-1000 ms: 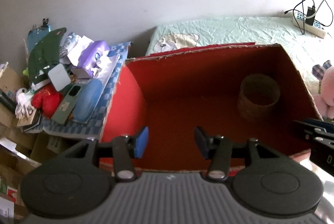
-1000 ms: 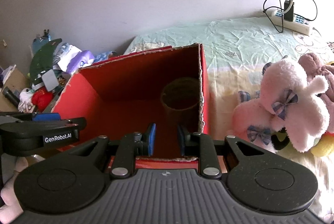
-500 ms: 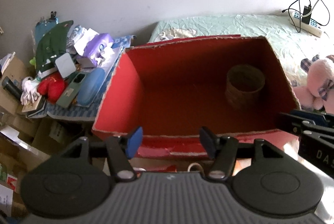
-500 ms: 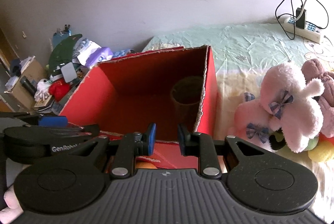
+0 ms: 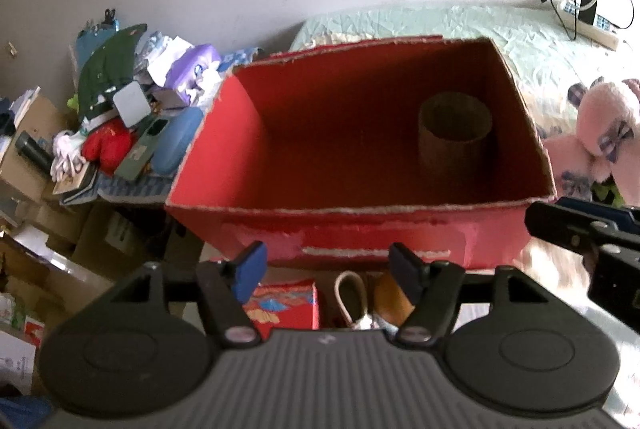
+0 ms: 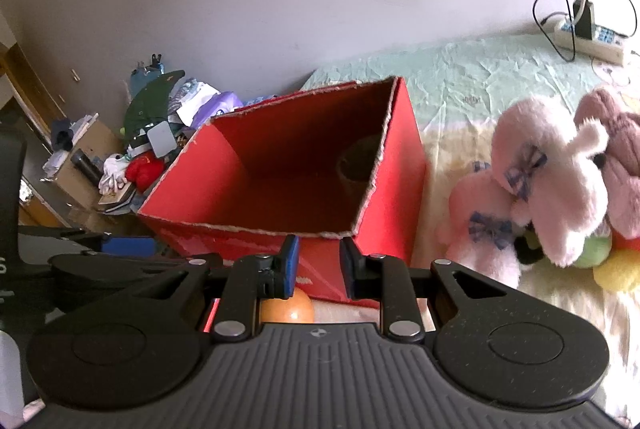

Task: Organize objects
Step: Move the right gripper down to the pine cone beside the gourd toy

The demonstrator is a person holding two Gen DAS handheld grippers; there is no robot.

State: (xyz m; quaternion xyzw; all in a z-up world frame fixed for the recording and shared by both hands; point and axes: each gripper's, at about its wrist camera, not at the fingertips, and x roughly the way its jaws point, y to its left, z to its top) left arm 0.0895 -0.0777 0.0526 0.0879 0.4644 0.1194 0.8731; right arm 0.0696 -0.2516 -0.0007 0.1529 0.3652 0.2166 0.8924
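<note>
Meanwhile, the left claw point(image 5: 327, 271) is spreading its jaws wider with nothing between them, hovering just short of the red box point(image 5: 360, 229) sitting on the bed point(image 5: 460, 25). Inside, a brown cylinder point(image 5: 454, 135) is standing upright near the right wall. The right claw point(image 6: 319, 265) is hanging narrowly parted and empty, near the box's corner, left of the pink plush toy point(image 6: 552, 181).
</note>
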